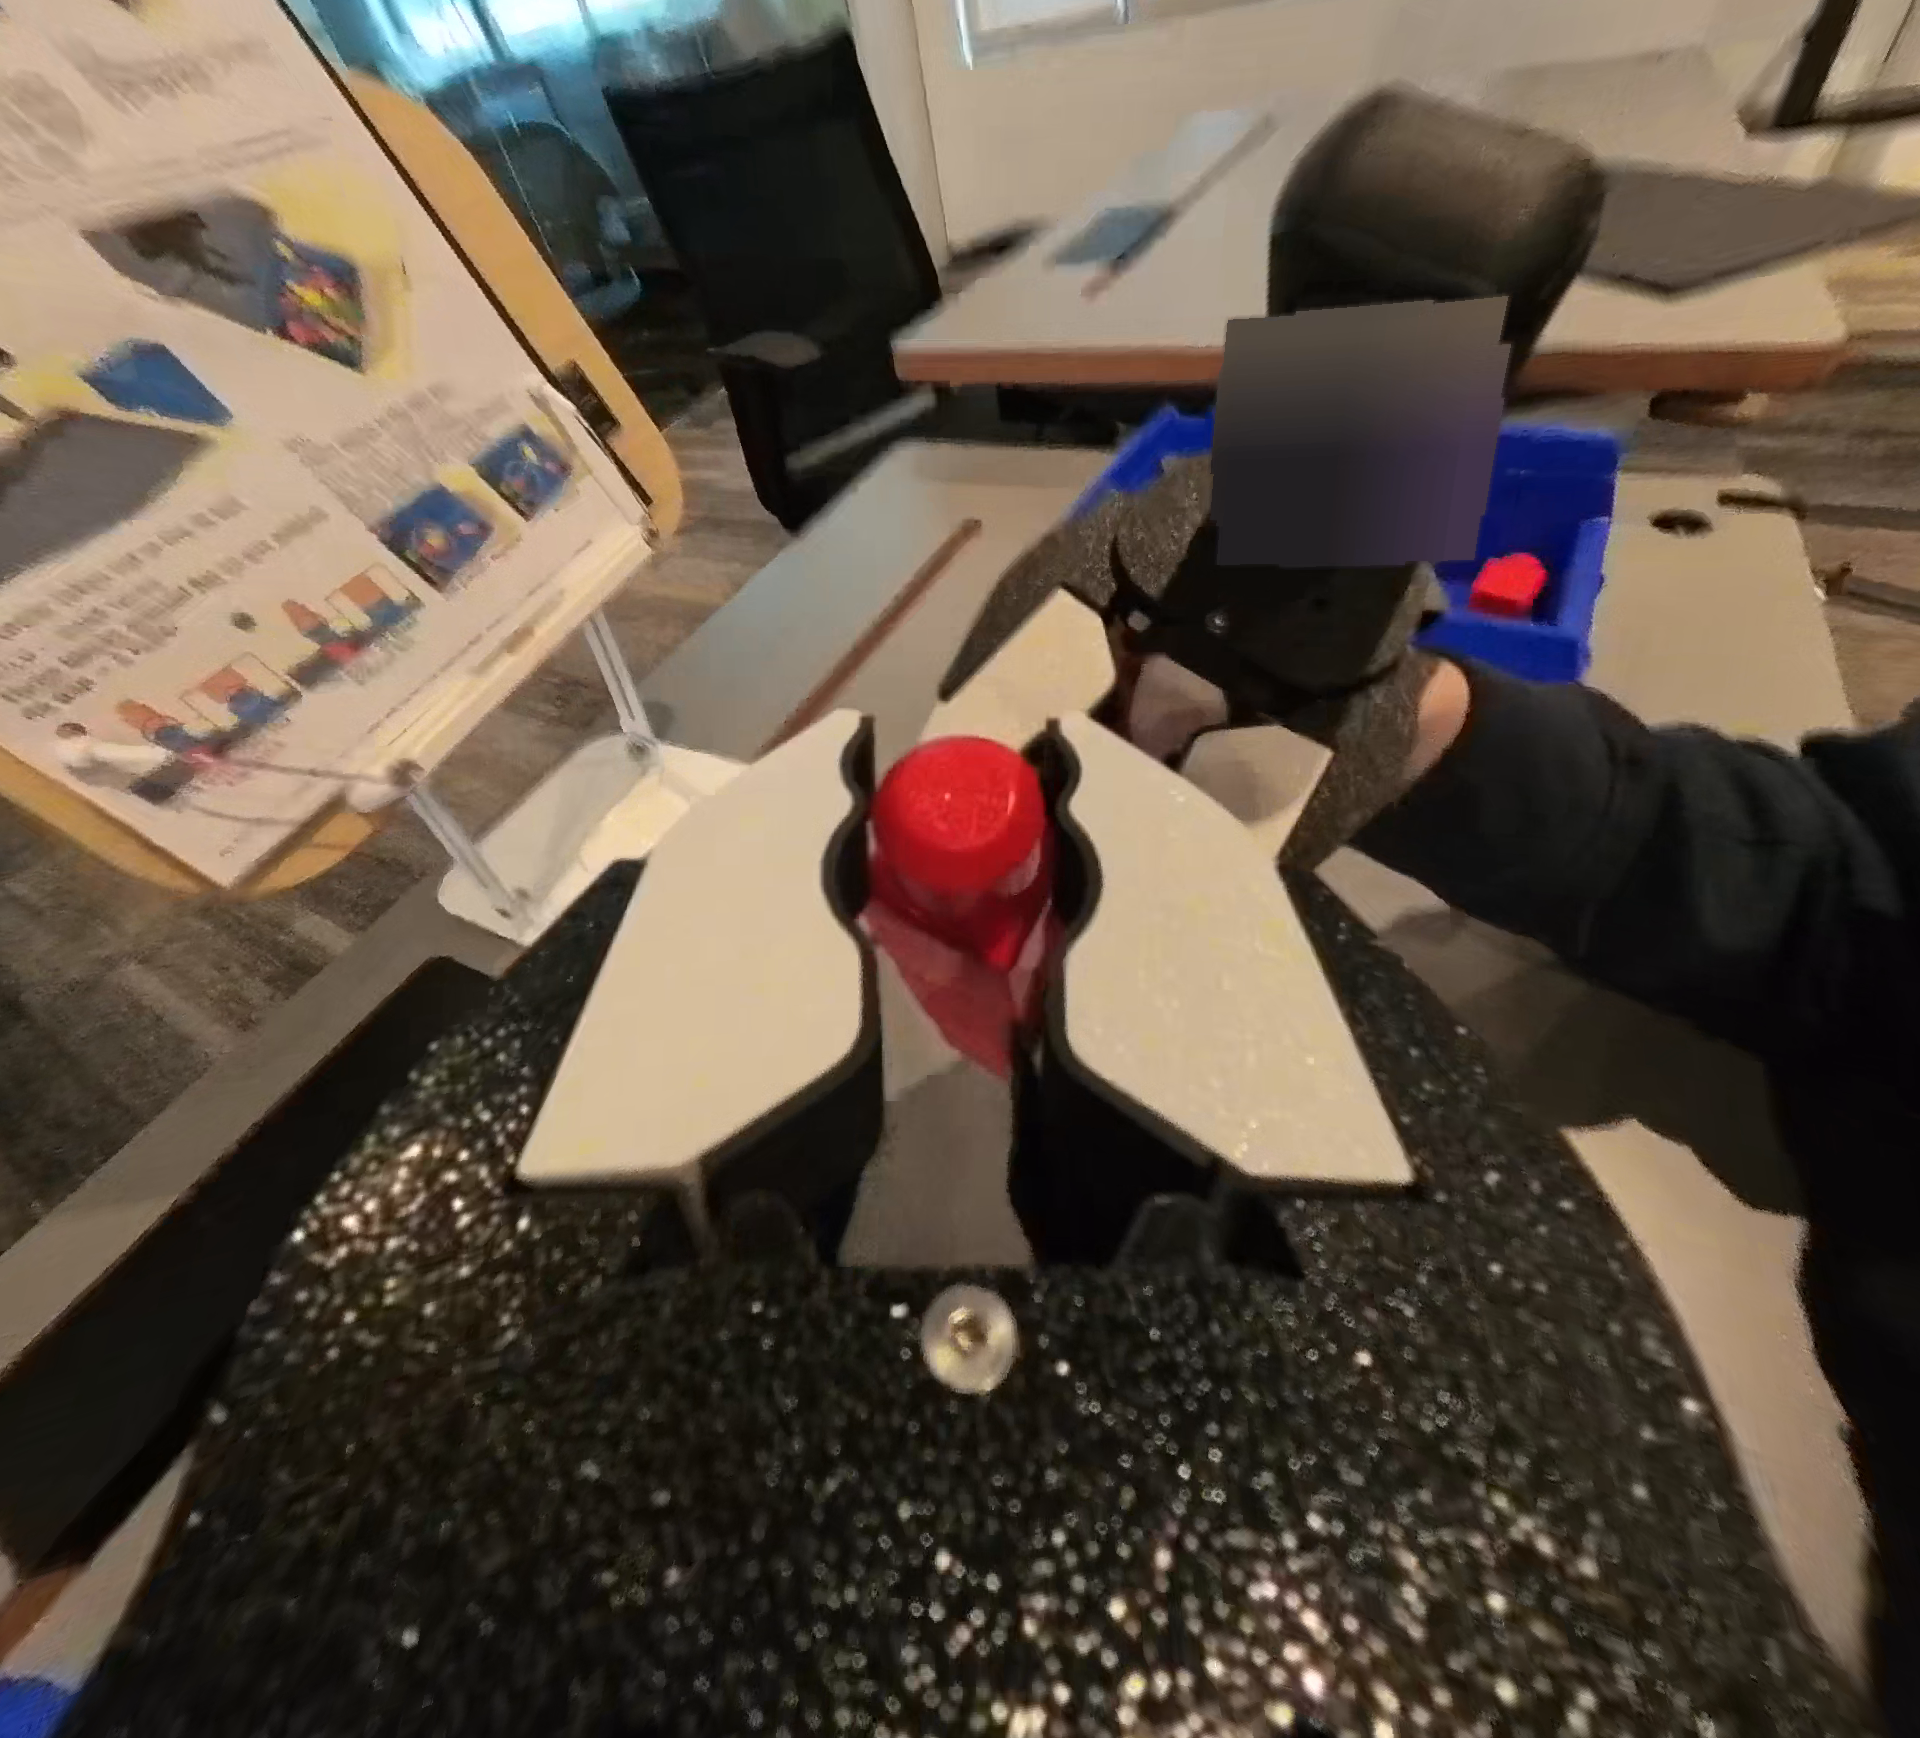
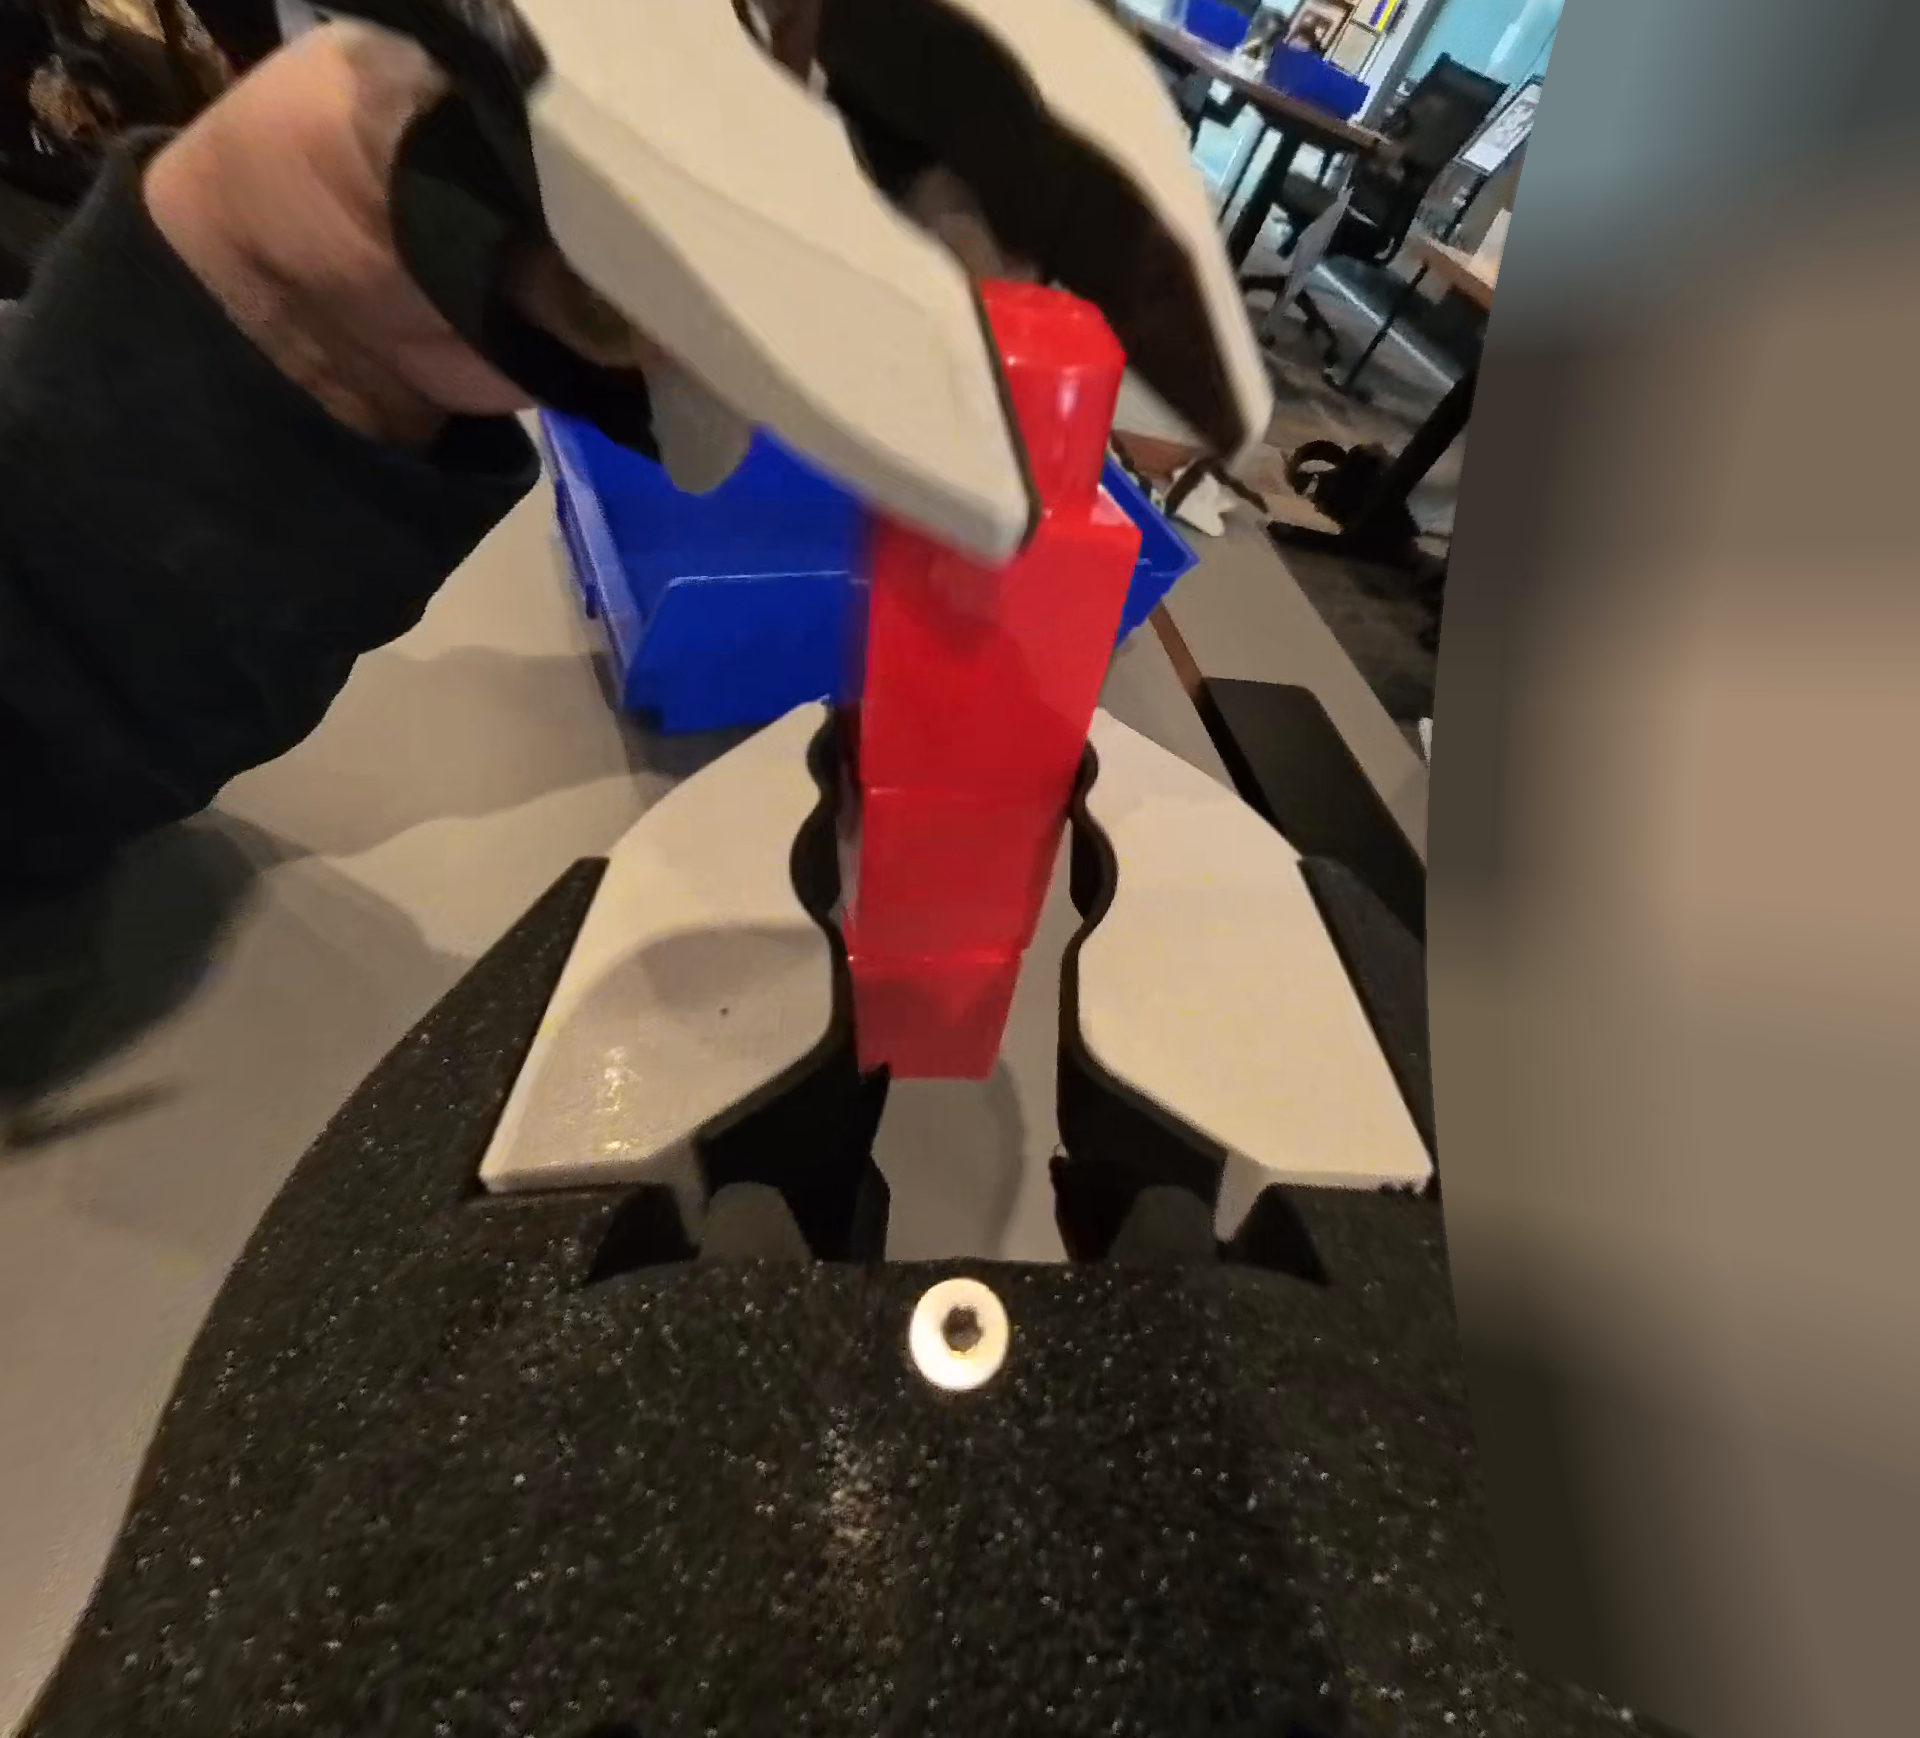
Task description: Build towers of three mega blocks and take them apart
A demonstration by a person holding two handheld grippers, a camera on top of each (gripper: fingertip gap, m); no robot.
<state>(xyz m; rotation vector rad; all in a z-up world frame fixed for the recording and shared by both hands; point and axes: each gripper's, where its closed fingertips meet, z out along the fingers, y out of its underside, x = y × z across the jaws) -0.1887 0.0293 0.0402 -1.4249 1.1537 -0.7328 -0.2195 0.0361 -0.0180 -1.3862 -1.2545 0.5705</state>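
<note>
Blue bin (image 1: 1558, 639) with one loose red block (image 1: 1507, 585); both tongs (image 1: 961, 841) (image 2: 956, 867) clenched on the red tower (image 2: 971, 753).

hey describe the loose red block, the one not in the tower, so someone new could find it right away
Look at the blue bin at the far end of the grey table, behind the right gripper. A small red block lies inside it. Unlike the red tower, it sits alone, untouched by either gripper.
</note>
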